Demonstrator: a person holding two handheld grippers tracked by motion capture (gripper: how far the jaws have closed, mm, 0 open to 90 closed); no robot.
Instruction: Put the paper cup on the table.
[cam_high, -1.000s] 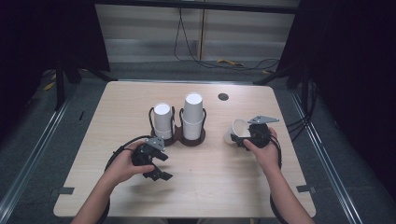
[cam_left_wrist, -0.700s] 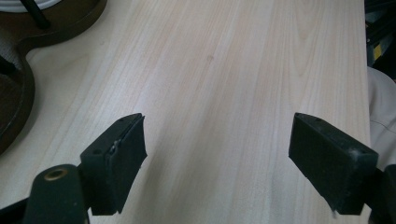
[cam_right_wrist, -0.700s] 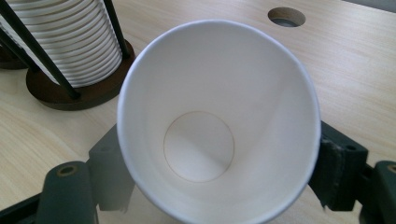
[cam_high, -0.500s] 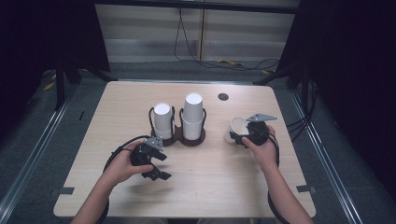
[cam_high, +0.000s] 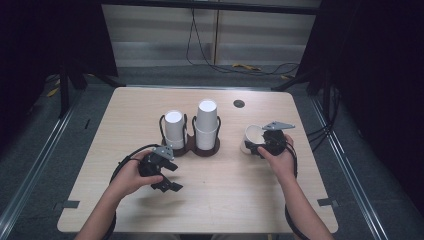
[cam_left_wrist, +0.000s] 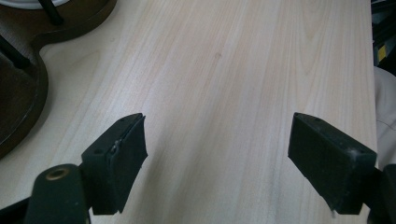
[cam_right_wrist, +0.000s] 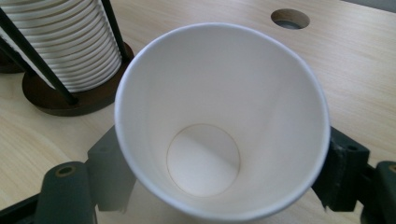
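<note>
A white paper cup sits between the jaws of my right gripper, just above the table at the right. In the right gripper view the cup is tilted with its mouth toward the camera, and the right gripper is shut on its wall from both sides. My left gripper hovers low over the bare table at the front left. Its jaws stand wide apart with nothing between them, and they have just been closing slightly.
A dark twin holder in the middle of the table carries two upside-down stacks of white cups, a shorter one and a taller one. The taller stack stands close to the left of the held cup. A round hole lies farther back in the tabletop.
</note>
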